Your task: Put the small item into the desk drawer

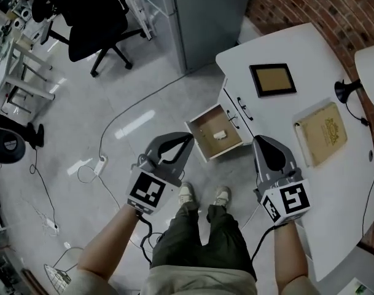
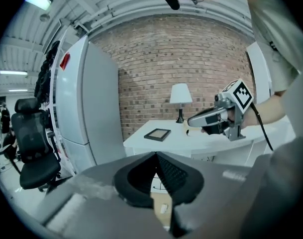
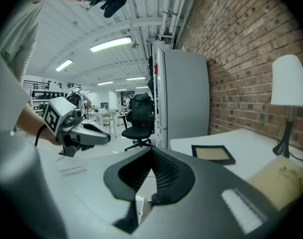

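Head view: the small item (image 1: 220, 134) lies in the open drawer (image 1: 227, 147) at the desk's (image 1: 285, 48) near edge. My left tongs (image 1: 188, 139) and right tongs (image 1: 258, 141) are pinched closed and empty. A hard shove shut could jolt the item.

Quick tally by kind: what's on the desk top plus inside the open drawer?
picture frame: 1
book: 1
lamp: 1
small white item, in the open drawer: 1
Total: 4
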